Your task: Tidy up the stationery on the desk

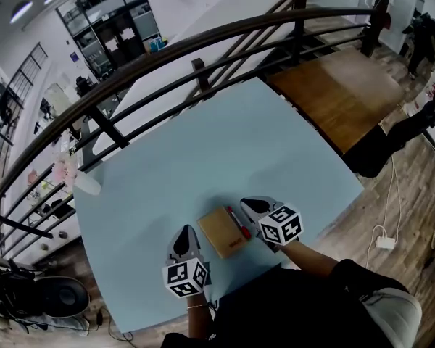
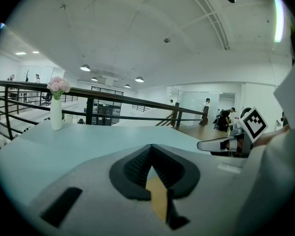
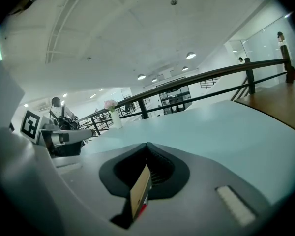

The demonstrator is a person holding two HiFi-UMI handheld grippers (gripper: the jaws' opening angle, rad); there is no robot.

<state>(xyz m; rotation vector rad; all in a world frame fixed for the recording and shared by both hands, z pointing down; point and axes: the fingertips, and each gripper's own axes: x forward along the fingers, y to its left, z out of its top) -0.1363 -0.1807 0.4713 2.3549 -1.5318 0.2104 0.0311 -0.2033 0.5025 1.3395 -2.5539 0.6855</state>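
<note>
Notebook [image 1: 219, 234], flat tan rectangle

Open-plan office mezzanine: dark railing [image 1: 199, 77], shelving [image 1: 112, 24], pale-blue desk [image 1: 203, 151].

Tan notebook [image 1: 222, 232] at near edge of blue desk [image 1: 203, 151]; red pen [image 1: 238, 222] along right side.

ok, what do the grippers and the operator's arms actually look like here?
The left gripper and right gripper match. Each has a light grey moulded body, and its claw is lined with black ribbed pads set in a teardrop-shaped recess. Each carries a marker cube with black-and-white squares. No cables show. The person wears a dark top with a short right sleeve.
</note>
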